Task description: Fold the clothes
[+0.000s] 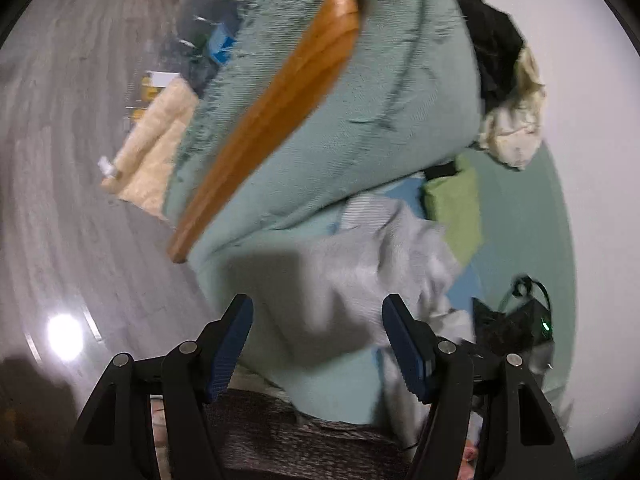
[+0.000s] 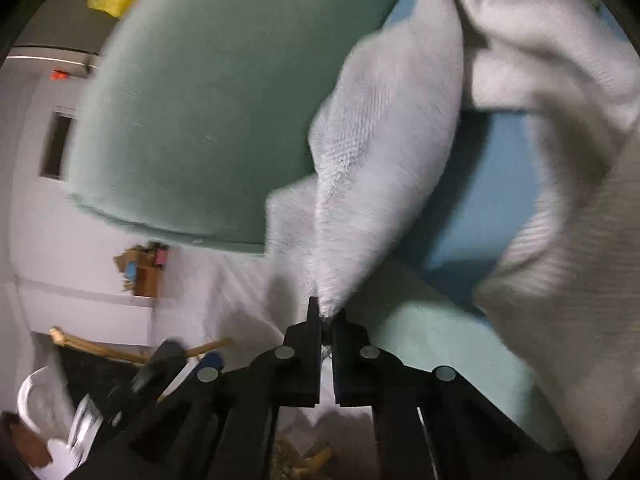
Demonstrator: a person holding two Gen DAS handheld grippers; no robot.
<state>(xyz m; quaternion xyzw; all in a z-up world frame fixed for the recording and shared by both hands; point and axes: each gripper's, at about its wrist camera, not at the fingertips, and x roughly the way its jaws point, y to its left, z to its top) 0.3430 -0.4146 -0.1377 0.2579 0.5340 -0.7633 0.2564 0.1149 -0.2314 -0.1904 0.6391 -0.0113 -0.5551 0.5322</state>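
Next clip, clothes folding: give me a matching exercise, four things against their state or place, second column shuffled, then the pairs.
Things:
1. left gripper
2. right gripper
3. grey garment
4. wooden armrest

States or places:
A. pinched at one point, bunched over the teal sofa
B. slanting across the sofa cover
C. open, fingers apart with nothing clamped
D. shut on fabric

Pairs: 1-C, 2-D, 3-A, 4-B
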